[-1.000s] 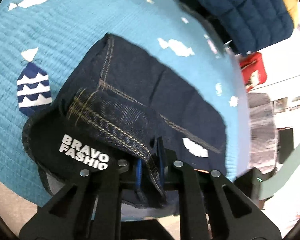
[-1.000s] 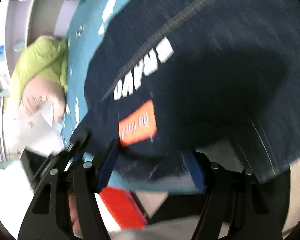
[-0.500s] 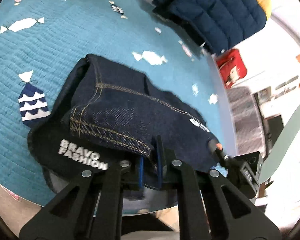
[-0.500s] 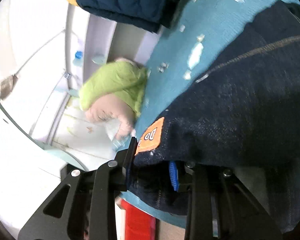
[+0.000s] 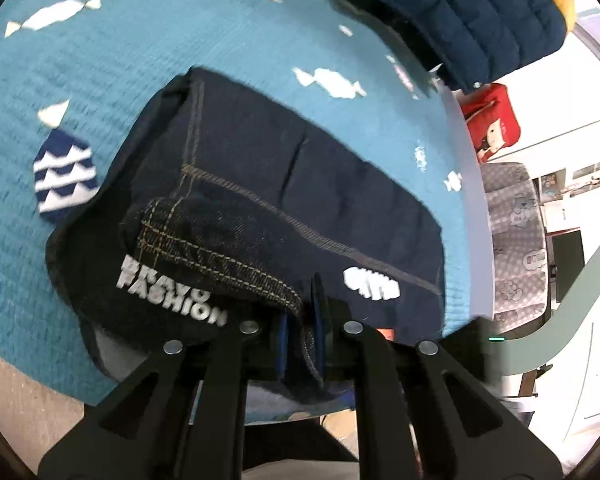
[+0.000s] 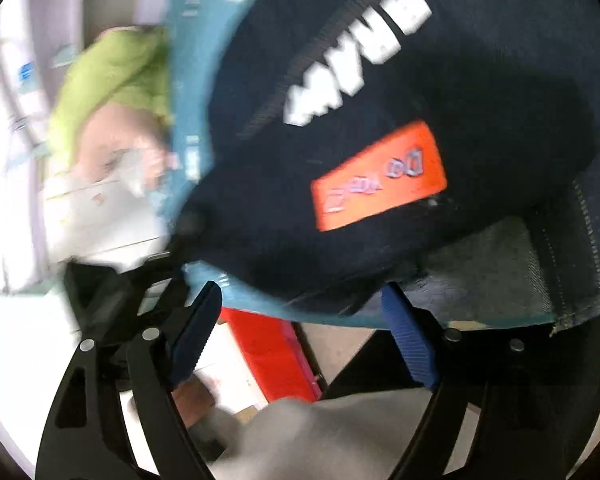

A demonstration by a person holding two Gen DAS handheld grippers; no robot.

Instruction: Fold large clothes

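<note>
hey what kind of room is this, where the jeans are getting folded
Most likely a bedroom or a child's room at home. The jeans lie on a teal quilt with a fish pattern, which looks like bedding. A navy padded jacket lies at its far edge, and a green and pink bundle of cloth lies beyond.

The right wrist view is motion-blurred: white lettering (image 6: 360, 56) and an orange patch (image 6: 380, 176) on the jeans (image 6: 480, 92) cannot be read. A green bundle (image 6: 116, 76) is smeared. In the left view, a navy quilted jacket (image 5: 472, 16) is cut off at the top edge.
</note>
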